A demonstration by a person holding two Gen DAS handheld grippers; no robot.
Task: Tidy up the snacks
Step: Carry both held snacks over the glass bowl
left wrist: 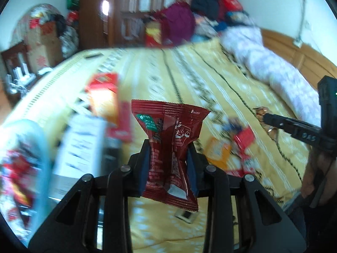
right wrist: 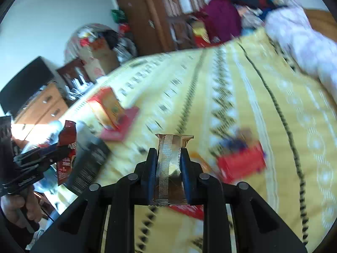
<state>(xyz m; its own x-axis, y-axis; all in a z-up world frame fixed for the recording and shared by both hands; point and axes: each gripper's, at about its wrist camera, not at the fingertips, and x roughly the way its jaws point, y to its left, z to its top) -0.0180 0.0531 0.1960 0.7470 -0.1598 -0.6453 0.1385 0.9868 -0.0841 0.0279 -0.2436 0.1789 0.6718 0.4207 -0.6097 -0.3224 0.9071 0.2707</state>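
1. Left hand-held gripper clamped on a dark red snack packet, blue pads pinching its middle so the foil bunches into a waist; packet upright, top seam flared above the fingers, bottom edge hanging below them, lifted clear of the bed.
2. Right hand-held gripper closed on a small gold-silver foil packet, ribbed seal strip facing the camera, top edge poking just above the fingertips, also held off the bedspread.
3. Seen from the left wrist view: right hand-held gripper at the right edge, pointing left, a glint of gold wrapper at its tip.
4. Seen from the right wrist view: left hand-held gripper at the left edge with the red packet sticking up from its jaws, a person's hand wrapped round the handle below.
5. Yellow patterned bedspread underneath, heavily blurred.
6. Loose snacks on the bedspread to the right of the held packets: a red packet near some blue ones and an orange packet, all too smeared to read.
7. Red-and-orange box to the left, lying on a flat red item; a white-labelled box just beside it, nearer the camera.
8. Pale floral quilt bundled along the far right of the bed; clothes heaped by the wooden wardrobe beyond.
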